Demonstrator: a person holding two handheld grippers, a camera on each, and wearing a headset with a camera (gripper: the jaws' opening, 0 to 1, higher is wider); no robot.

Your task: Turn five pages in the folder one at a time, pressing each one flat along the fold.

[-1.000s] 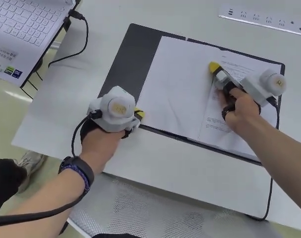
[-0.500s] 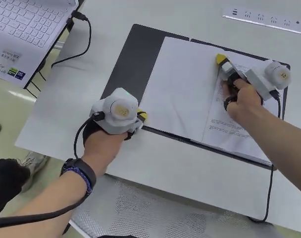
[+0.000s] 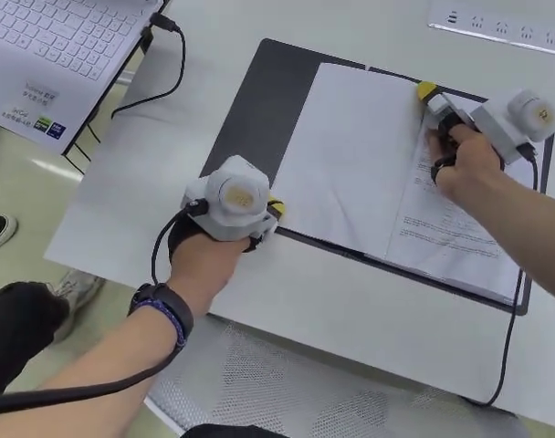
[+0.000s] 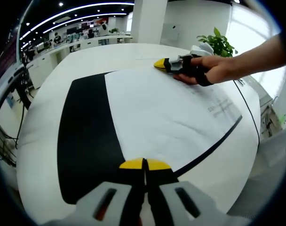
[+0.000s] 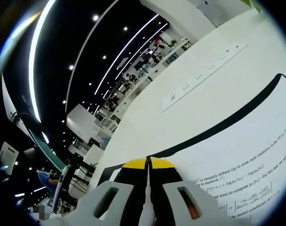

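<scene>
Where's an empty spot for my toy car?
Free: the strip of table between the folder and the near edge, and the strip between folder and power strip. Crowded: the folder, with the left tool and right tool on it, and around the cable.

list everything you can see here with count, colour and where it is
folder: 1, black, lying open on the table
blank page: 1, white, left of the fold
printed page: 1, white with black text, right of the fold
laptop: 1, white, far left corner
cable: 1, black, running from the laptop
power strip: 1, white, far right
table: 1, white, under it all
plant: 1, green, background
left gripper: 1, grey, yellow tips, shut, at the blank page's near edge
right gripper: 1, same colours, shut, at the fold's far end
</scene>
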